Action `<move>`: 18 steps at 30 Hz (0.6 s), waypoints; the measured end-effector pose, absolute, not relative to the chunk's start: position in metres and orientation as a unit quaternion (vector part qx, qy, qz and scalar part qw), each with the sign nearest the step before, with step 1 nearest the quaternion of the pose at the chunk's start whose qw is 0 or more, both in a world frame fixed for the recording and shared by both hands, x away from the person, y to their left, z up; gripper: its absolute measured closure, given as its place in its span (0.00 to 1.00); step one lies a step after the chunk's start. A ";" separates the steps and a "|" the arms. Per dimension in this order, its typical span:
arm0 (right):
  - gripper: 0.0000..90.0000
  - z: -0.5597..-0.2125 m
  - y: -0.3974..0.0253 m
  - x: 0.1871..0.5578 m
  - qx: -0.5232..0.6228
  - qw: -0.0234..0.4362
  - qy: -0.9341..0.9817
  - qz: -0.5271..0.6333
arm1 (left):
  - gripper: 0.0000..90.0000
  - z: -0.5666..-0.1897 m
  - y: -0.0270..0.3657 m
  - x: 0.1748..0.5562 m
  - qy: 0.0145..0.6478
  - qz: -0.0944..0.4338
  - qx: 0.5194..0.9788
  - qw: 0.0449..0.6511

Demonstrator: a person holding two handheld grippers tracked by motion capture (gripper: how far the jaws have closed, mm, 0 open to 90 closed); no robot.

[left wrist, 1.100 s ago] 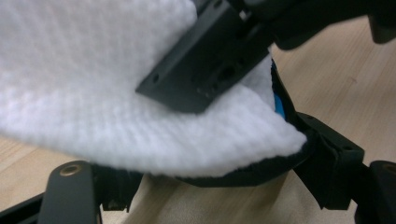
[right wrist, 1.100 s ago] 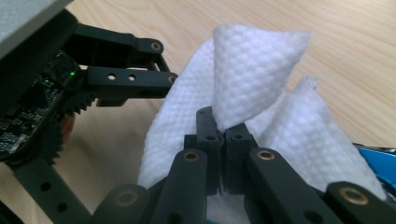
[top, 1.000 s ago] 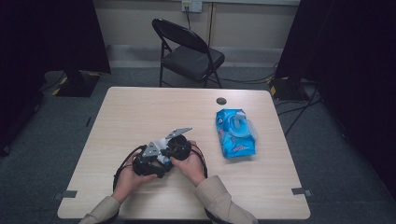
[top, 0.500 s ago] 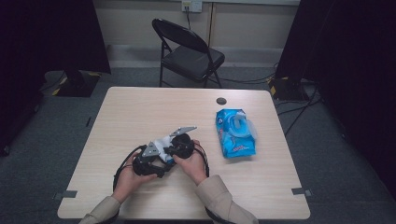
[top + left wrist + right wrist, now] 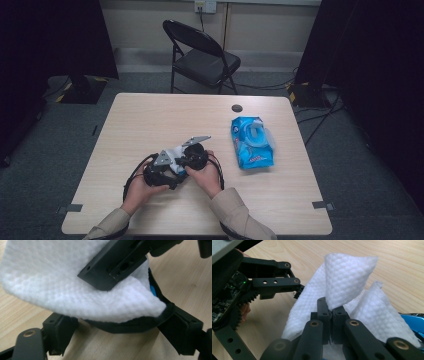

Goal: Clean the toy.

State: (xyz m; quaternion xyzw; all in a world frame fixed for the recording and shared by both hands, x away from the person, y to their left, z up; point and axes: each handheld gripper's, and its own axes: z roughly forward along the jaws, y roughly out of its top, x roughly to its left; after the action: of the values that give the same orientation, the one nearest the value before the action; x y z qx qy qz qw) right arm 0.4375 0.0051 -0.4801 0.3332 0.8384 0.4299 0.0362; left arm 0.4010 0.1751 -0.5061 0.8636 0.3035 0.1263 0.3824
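Near the table's [image 5: 150, 120] front edge, left of centre, the left gripper [image 5: 159, 172] sits close against the right one, its jaws spread wide — the white wipe [image 5: 75, 292] drapes across the gap. The right gripper [image 5: 192, 156] has its jaws pinched together on a fold of that wipe. Toward the right edge lies a blue wipes pack [image 5: 252, 143], well apart.
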 end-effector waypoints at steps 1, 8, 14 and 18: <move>0.98 -0.480 0.005 0.438 0.333 0.036 0.838 0.430 | 0.20 -0.506 0.175 0.401 0.303 0.124 0.863 0.384; 0.98 -0.481 0.006 0.437 0.335 0.032 0.836 0.434 | 0.27 -0.506 0.172 0.403 0.288 0.127 0.867 0.386; 0.98 -0.480 0.007 0.437 0.332 0.036 0.839 0.429 | 0.27 -0.505 0.172 0.402 0.290 0.132 0.866 0.385; 0.98 -0.481 0.004 0.438 0.339 0.034 0.833 0.437 | 0.27 -0.506 0.172 0.402 0.292 0.128 0.865 0.387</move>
State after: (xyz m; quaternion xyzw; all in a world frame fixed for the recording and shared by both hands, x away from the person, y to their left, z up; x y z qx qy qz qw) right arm 0.4377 0.0037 -0.4806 0.3387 0.8326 0.4368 0.0341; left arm 0.4020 0.1715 -0.5057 0.8654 0.2918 0.1283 0.3867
